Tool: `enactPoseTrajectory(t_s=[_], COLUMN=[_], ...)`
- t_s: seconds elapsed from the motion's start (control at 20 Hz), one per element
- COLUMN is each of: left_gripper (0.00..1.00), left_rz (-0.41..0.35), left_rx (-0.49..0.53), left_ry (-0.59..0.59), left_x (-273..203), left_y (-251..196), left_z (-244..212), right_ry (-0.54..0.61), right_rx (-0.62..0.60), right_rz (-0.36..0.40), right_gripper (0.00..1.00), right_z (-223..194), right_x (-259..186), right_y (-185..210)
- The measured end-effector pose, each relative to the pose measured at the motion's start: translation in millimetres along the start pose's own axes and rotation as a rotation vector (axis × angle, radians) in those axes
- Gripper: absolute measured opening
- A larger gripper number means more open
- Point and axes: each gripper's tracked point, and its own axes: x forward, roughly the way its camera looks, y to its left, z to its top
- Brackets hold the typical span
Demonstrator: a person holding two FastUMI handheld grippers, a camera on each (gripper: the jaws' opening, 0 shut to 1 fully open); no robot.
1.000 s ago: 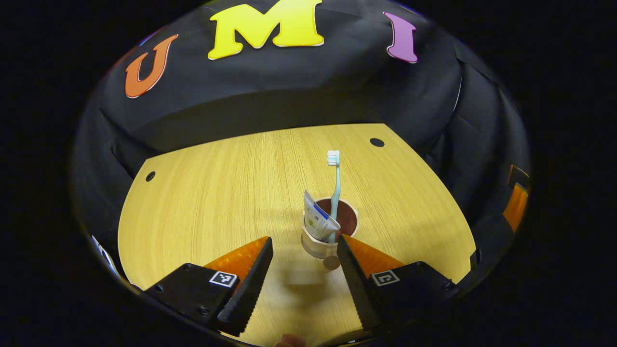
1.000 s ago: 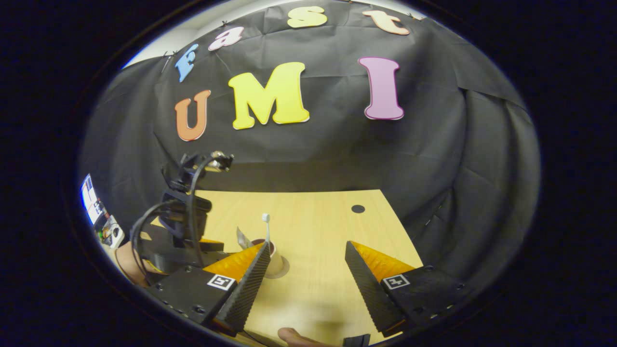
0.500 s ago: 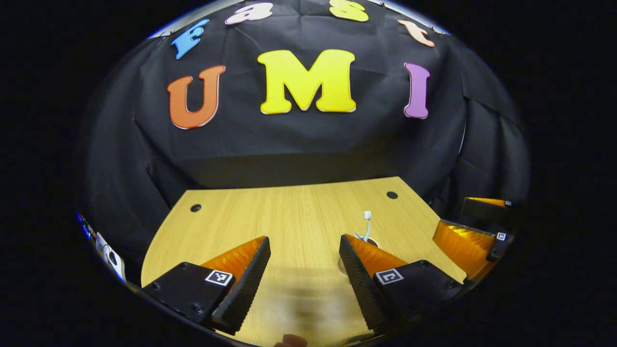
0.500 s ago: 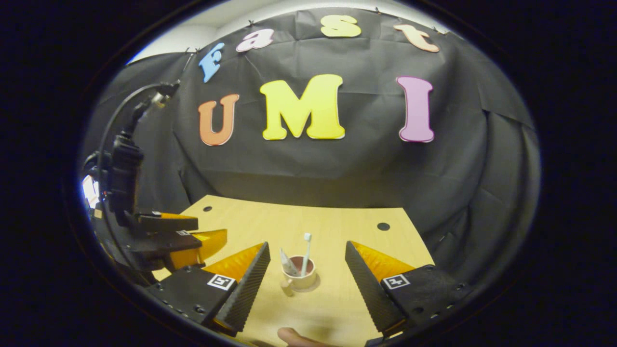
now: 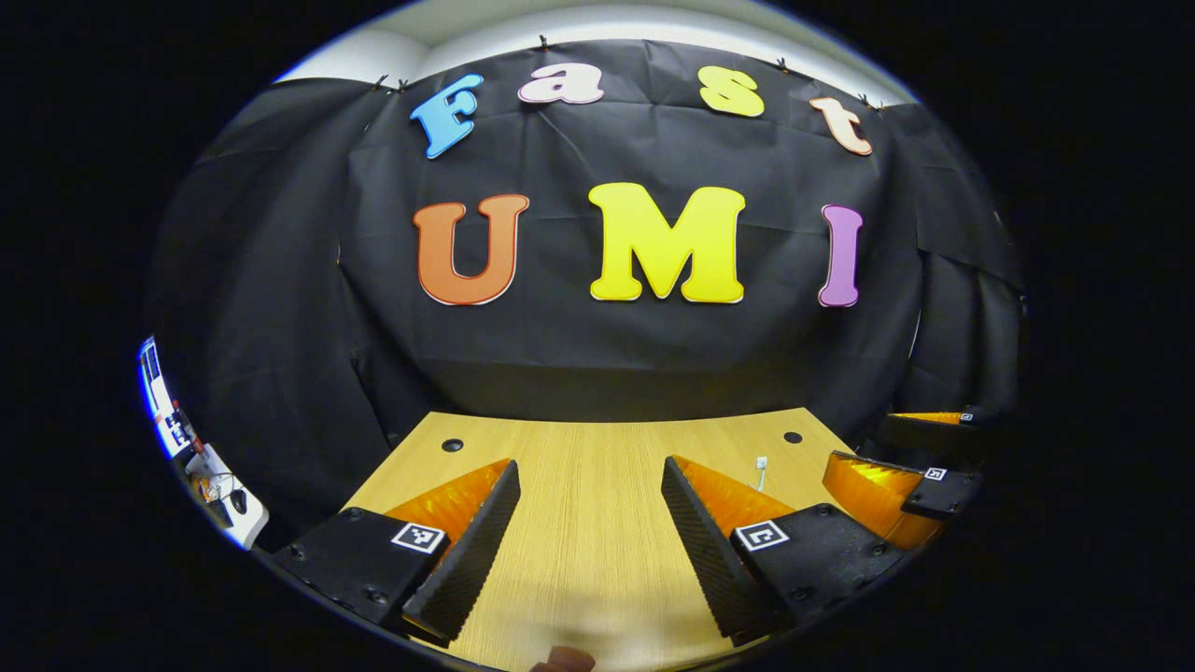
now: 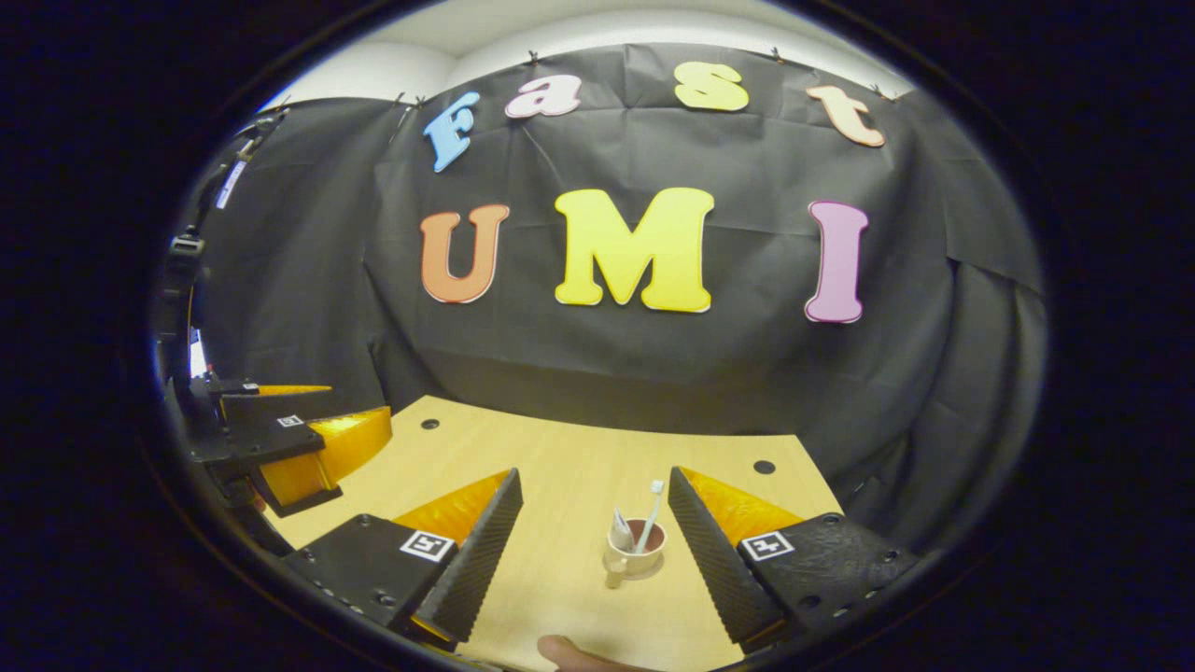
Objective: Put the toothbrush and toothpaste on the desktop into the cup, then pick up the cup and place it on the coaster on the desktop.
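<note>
Both claws, left claw [image 5: 590, 537] and right claw [image 6: 595, 546], gape wide and empty over the surface [image 6: 560, 467]; a careless sweep could topple the cup [image 6: 635, 555] holding toothbrush [image 6: 651, 513] and toothpaste [image 6: 621, 530]

Wood-grain bench [image 5: 597, 541] runs ahead of and beneath the gripper, with 2 dark round holes near its far edge [image 5: 453, 445] [image 5: 793, 437]. Black cloth wall [image 5: 653, 355] stands behind the bench. White ceiling strip [image 6: 560, 33] above the cloth. Cluttered white surface [image 5: 219, 485] far left, contents unclear.
</note>
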Motion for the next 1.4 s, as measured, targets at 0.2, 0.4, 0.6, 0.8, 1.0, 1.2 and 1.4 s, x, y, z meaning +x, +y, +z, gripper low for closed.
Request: enactPoseTrajectory(t_s=[0.2,0.4,0.6,0.8,1.0,1.2,1.4], left_gripper=[0.97,0.97,0.97,0.97,0.96,1.00,0.96], left_rz=[-0.036,-0.089,-0.119,-0.117,-0.119,-0.114,-0.097], left_rx=[-0.007,0.007,0.005,0.012,0.018,0.030,0.028], left_ry=[0.006,0.004,-0.023,-0.044,-0.065,-0.078,-0.056], left_x=[-3.8,-7.6,-11.5,-21.5,-31.7,-43.1,-49.9], left_y=[9.8,10.0,12.1,27.8,37.8,48.2,61.1], left_z=[-12.6,-17.9,-14.8,-16.0,-13.3,-15.1,-23.8], right_ry=[0.014,0.015,-0.033,-0.005,0.013,0.023,0.038], right_rx=[-0.012,-0.058,-0.088,-0.086,-0.087,-0.067,-0.060], right_rz=[0.001,0.001,-0.013,-0.022,-0.007,0.009,0.013], right_gripper=[0.96,0.96,0.95,0.95,0.97,0.95,0.98], right_z=[-2.5,-6.3,4.2,-8.1,-17.1,-23.0,-29.1], right_x=[-0.7,-6.7,-15.5,-18.6,-19.3,-18.5,-19.1], right_y=[26.3,49.2,60.6,74.9,90.8,106.7,112.5])
